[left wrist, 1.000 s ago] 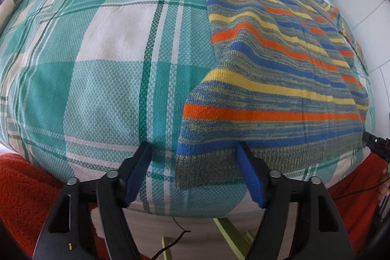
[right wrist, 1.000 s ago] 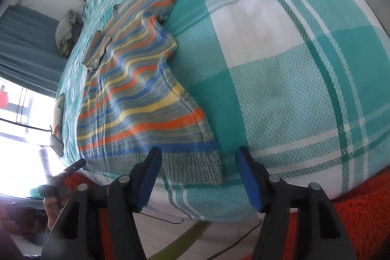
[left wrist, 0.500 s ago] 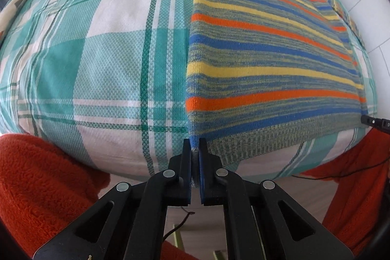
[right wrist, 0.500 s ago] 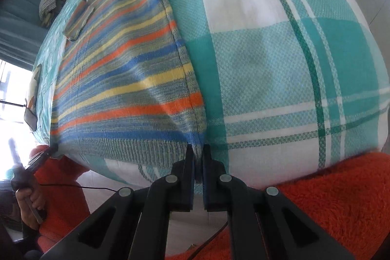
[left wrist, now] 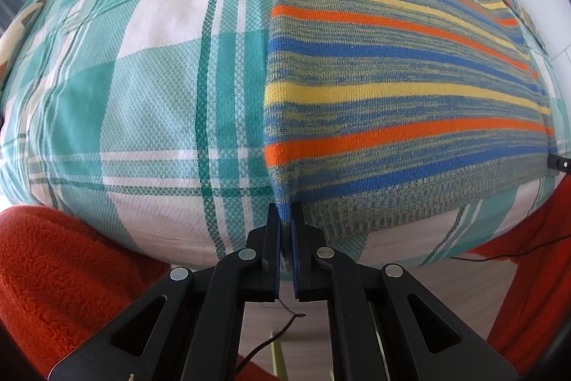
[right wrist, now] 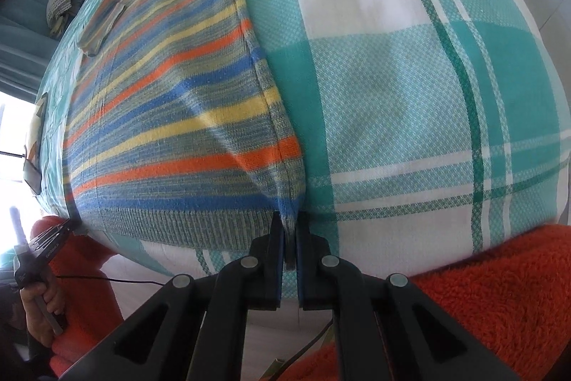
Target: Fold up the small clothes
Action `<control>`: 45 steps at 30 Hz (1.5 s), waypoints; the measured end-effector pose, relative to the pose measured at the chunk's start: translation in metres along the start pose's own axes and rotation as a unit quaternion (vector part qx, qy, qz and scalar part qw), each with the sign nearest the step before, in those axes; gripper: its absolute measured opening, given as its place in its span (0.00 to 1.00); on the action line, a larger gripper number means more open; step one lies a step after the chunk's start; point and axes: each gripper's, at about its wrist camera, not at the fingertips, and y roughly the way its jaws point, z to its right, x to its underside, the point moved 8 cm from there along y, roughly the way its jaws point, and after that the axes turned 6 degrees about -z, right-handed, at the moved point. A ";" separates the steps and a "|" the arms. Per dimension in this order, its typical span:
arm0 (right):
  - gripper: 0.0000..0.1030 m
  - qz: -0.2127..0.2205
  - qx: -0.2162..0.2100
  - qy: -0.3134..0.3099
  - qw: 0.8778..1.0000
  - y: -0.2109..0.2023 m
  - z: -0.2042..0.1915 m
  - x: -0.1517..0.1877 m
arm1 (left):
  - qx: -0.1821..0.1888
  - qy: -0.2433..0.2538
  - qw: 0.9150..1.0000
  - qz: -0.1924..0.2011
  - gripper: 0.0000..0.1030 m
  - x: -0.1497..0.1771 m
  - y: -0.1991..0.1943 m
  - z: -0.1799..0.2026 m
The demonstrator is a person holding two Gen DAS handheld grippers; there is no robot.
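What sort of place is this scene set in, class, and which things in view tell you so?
Probably a bedroom: a striped knitted sweater lies on a bed with a teal checked bedcover, and a curtain hangs beside a bright window.

Home bedroom: bed w/ plaid sheet [left wrist: 150, 102], curtain [right wrist: 14, 34].

Two close wrist views, steeply downward over one striped sweater [left wrist: 392, 88], probably from opposite hem corners.

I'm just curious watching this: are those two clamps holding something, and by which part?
Yes: the left gripper and right gripper each pinch a bottom hem corner of the striped sweater.
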 end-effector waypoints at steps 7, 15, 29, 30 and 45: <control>0.05 -0.001 -0.002 0.001 1.000 0.001 0.001 -0.001 | -0.008 0.006 1.000 -0.001 0.04 0.003 0.006 -0.003; 0.09 -0.003 -0.002 -0.001 1.000 -0.001 0.001 0.001 | -0.014 0.011 1.000 -0.006 0.06 0.005 0.007 -0.004; 0.56 -0.002 0.076 0.021 0.997 -0.028 0.020 0.015 | -0.056 -0.023 0.997 -0.041 0.26 0.042 -0.018 -0.042; 0.56 0.013 0.087 0.026 0.996 -0.039 0.025 0.015 | -0.054 -0.037 0.998 -0.015 0.29 0.041 -0.036 -0.050; 0.69 0.192 0.068 0.017 0.979 -0.085 -0.017 0.011 | -0.014 0.168 0.960 0.225 0.83 -0.201 -0.128 0.053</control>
